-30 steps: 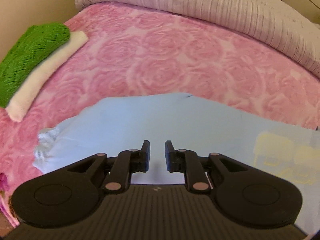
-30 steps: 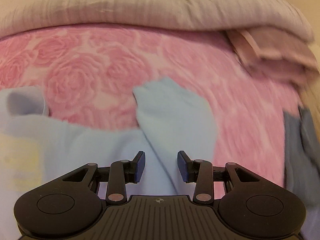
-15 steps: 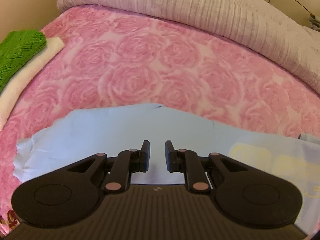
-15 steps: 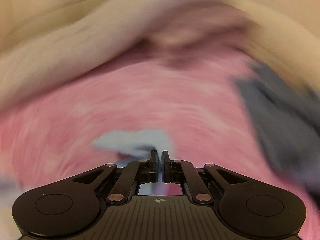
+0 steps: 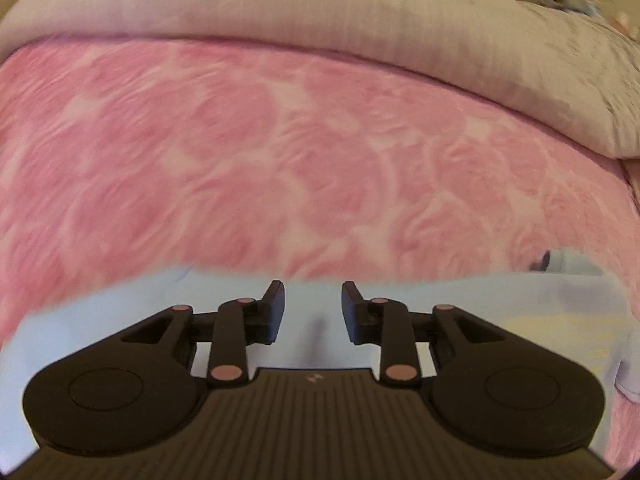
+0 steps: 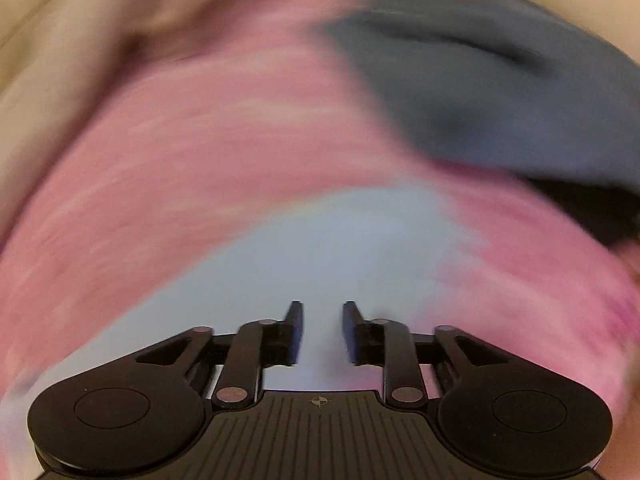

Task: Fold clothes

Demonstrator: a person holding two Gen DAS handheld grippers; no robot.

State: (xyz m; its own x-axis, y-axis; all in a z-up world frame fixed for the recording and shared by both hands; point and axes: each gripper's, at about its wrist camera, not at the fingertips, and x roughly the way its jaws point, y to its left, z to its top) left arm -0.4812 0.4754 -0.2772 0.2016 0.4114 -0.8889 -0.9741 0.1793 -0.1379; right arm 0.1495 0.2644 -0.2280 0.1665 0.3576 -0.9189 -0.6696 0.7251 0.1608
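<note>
left gripper (image 5: 312,286): jaws stand moderately apart with nothing between them, poised low over the light blue garment (image 5: 132,312). right gripper (image 6: 322,306): jaws stand narrowly apart, also gripping nothing, over another part of the same garment (image 6: 340,240); this view is heavily motion-blurred, so fine detail cannot be read.

garment position: the light blue garment lies spread on the pink rose-pattern blanket (image 5: 280,152), its far edge running across the left view just beyond the fingertips. a pale yellow print (image 5: 560,332) shows on it toward the right. a dark grey-blue garment (image 6: 500,92) lies apart, further along the blanket. a pale ribbed duvet (image 5: 280,12) is bunched at the far side.

step in hand, as a judgement: positioning between grasps on the blue garment. whether folds are already laid cannot be settled, since most of the cloth sits below both views.

next move calls for: each gripper seating on a cloth edge or corner, closing on the fabric only, not the plush blanket beneath.
</note>
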